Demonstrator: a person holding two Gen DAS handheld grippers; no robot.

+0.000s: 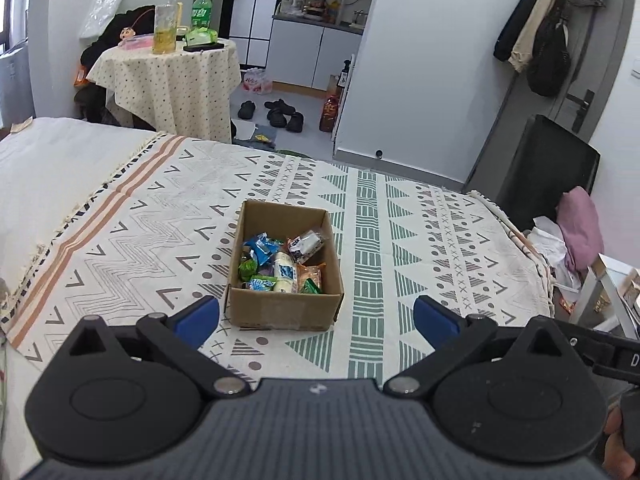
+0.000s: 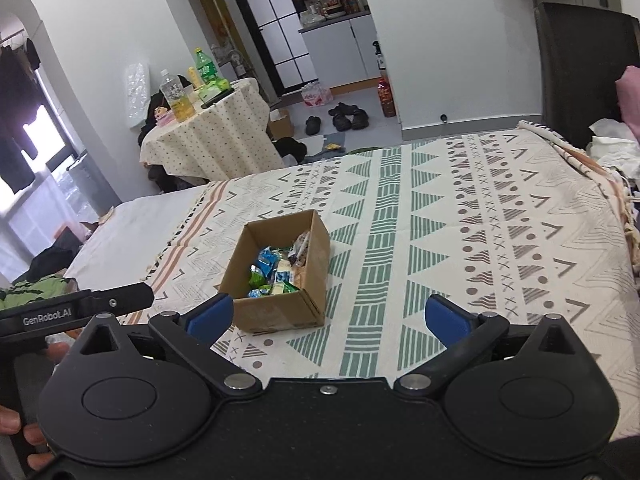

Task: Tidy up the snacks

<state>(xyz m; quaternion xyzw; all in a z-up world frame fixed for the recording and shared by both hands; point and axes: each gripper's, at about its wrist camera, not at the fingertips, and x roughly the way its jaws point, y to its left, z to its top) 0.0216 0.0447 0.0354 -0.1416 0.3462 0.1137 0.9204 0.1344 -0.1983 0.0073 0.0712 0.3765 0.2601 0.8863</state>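
Both grippers, left gripper (image 1: 316, 320) and right gripper (image 2: 326, 318), gape wide and empty; box (image 1: 285, 300) sits dead ahead, snacks (image 1: 280, 264) inside, nearer left.

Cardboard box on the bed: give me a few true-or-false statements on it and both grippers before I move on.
1. The cardboard box has snack packets inside. True.
2. The left gripper is shut on a packet. False: its jaws stand wide open with nothing between them.
3. The right gripper is open and empty. True.
4. Loose snacks lie scattered on the patterned blanket around the box. False: none show on the blanket; the packets are all in the box.
5. The box lies tipped on its side. False: it sits upright, open top up.
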